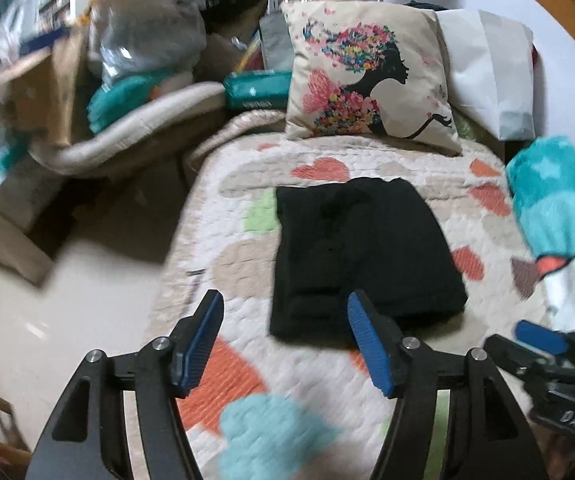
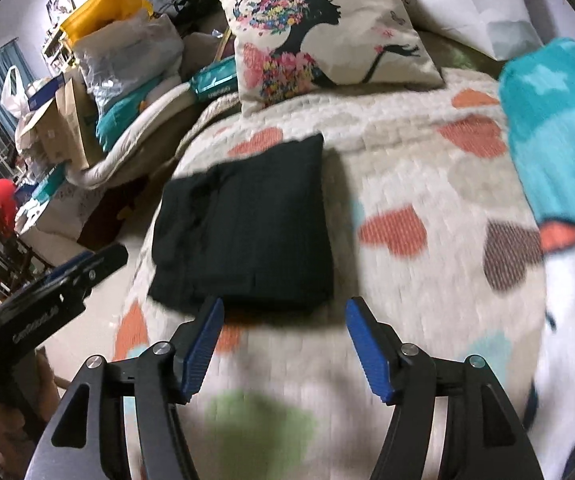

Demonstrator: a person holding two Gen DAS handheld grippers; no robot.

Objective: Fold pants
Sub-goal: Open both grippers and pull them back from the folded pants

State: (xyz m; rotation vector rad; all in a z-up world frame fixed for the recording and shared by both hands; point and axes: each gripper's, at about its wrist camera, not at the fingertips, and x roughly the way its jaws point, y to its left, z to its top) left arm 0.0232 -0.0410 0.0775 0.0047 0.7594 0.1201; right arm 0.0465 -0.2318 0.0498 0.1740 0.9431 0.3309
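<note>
The black pants (image 1: 363, 252) lie folded into a flat rectangle on the heart-patterned quilt (image 1: 327, 376); they also show in the right wrist view (image 2: 247, 224). My left gripper (image 1: 285, 308) is open and empty, held just short of the pants' near edge, its right finger over the near corner. My right gripper (image 2: 283, 312) is open and empty, just short of the pants' near right edge. The right gripper shows at the lower right of the left wrist view (image 1: 543, 340). The left gripper shows at the left of the right wrist view (image 2: 71, 276).
A printed cushion (image 1: 371, 76) and a white pillow (image 1: 491, 72) stand at the head of the bed. A teal and white blanket (image 1: 559, 216) lies at the right. Boxes, bags and bedding (image 1: 127, 80) are piled left of the bed, beside pale floor (image 1: 79, 280).
</note>
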